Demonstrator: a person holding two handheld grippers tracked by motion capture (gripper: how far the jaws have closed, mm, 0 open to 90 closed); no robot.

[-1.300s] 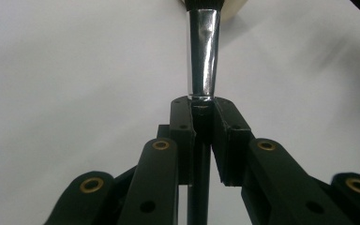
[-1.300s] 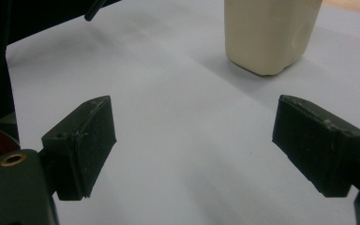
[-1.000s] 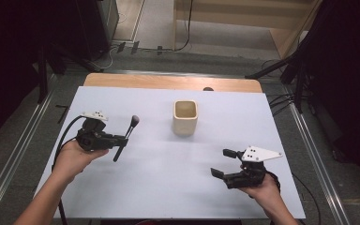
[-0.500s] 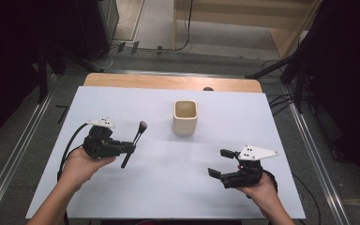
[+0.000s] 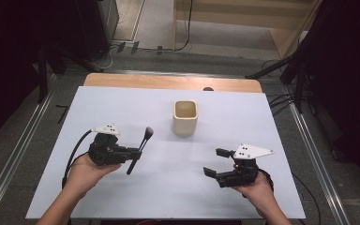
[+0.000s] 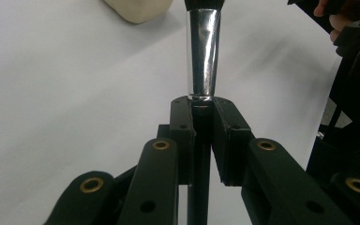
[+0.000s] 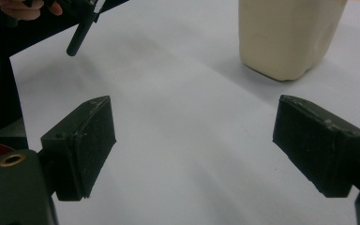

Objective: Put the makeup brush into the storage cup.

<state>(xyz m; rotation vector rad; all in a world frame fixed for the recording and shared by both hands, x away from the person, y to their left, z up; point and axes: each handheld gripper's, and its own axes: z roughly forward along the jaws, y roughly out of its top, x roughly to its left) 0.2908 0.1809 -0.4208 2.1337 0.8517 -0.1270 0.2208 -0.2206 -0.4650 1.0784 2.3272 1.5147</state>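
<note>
A makeup brush (image 5: 139, 150) with a black handle, a silver ferrule (image 6: 203, 56) and dark bristles is clamped in my left gripper (image 5: 133, 152), which is shut on its handle and holds it above the white table left of centre. The brush leans with its bristles toward a cream square cup (image 5: 185, 117) that stands upright at mid-table. In the left gripper view the handle runs between the two pads (image 6: 183, 126). My right gripper (image 5: 217, 162) hovers at the front right, open, with bare table between its pads (image 7: 82, 140). The cup (image 7: 288, 33) stands beyond its right jaw.
A white sheet (image 5: 168, 187) covers the table; a wooden strip (image 5: 168, 82) shows along the far edge. Metal rails (image 5: 309, 140) run along both sides. A black cable (image 5: 72, 157) trails from the left gripper. Dark stands flank the table.
My left gripper has carried the brush to the right, closer to the cup. The right gripper has stayed where it was, still open.
</note>
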